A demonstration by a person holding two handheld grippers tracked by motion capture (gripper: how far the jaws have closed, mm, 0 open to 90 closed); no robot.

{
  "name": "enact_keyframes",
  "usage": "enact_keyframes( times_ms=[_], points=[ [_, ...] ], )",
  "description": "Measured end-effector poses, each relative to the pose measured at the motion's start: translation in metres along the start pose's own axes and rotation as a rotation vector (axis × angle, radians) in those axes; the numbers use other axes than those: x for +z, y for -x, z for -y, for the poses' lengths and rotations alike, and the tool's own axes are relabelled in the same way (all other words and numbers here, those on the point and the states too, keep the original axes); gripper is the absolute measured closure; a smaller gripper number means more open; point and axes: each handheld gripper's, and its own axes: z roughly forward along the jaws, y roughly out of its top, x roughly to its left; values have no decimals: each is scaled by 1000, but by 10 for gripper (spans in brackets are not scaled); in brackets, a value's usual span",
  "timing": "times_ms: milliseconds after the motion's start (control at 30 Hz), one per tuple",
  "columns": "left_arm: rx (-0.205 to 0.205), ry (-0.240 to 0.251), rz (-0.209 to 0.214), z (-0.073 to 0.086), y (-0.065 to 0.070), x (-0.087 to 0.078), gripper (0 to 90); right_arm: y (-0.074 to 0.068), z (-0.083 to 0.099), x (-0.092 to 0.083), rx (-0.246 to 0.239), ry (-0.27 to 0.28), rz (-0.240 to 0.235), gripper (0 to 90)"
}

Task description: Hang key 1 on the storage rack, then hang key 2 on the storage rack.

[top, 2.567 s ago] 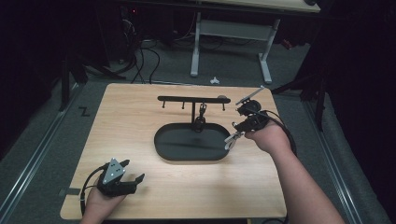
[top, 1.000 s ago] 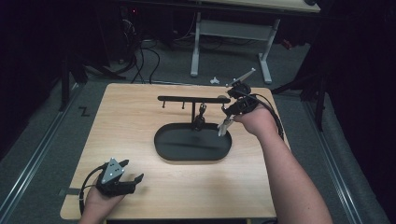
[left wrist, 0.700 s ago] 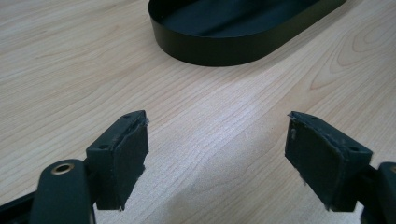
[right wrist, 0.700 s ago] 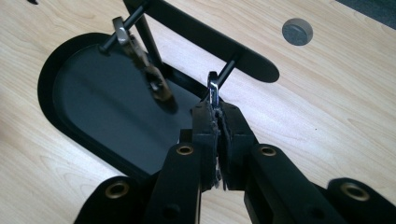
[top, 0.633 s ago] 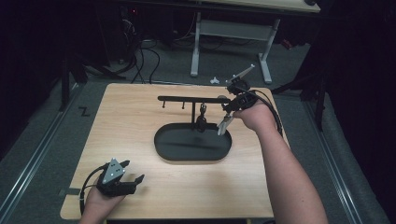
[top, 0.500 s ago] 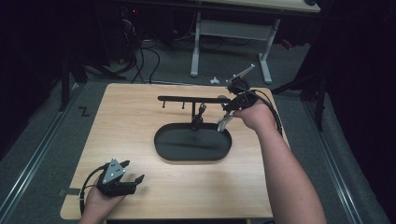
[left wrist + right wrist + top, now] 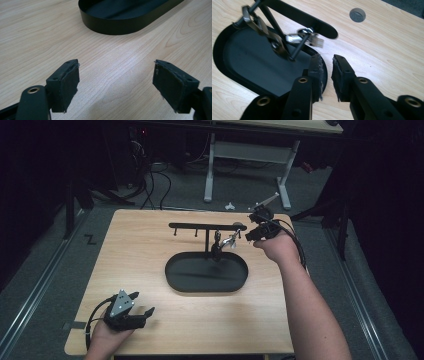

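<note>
A black stand with a hook bar (image 7: 200,225) rises from a black oval tray (image 7: 176,279) in the middle of the table. A silver metal clip with a ring (image 7: 227,241) hangs from a hook near the bar's right end and is blurred in the right gripper view (image 7: 298,38). My right gripper (image 7: 245,235) sits just right of the clip. Its jaws have just been opening, and the narrow gap between them (image 7: 326,60) holds nothing. My left gripper (image 7: 146,315) rests at the table's front left, open wide (image 7: 116,75) over bare wood.
The wooden table (image 7: 140,250) has a round grey cable hole (image 7: 357,14) near its far right corner. A white-legged desk (image 7: 250,155) and loose cables (image 7: 155,175) stand on the floor beyond the table's far edge.
My right hand carried the clip from the tray's right side up to the bar. The clip now hangs from a hook and the jaws have parted. The left gripper stayed put.
</note>
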Motion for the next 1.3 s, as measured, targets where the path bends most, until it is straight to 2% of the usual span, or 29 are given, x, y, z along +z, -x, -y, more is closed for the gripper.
enact_keyframes(
  times_ms=[333, 733, 800, 900, 933, 1067, 1300],
  points=[
    [-8, 0, 2, 1, 2, 1, 219, 12, 29, 11, 38, 15, 6, 667],
    [-11, 4, 20, -2, 3, 4, 220, 17, 73, 33, 86, 40, -2, 548],
    [-15, -1, 19, -3, 3, 6, 220, 16, 77, 35, 72, 37, 15, 528],
    [-22, 0, 20, -3, 3, 6, 219, 16, 85, 36, 82, 68, 4, 517],
    [-20, -1, 20, -3, 3, 6, 219, 16, 87, 37, 70, 63, 10, 508],
    [-20, -4, 25, -4, 5, 6, 217, 13, 99, 39, 45, 107, 9, 499],
    [-63, 7, 38, -5, 5, 6, 215, 12, 132, 50, 23, 205, 38, 454]
  ],
)
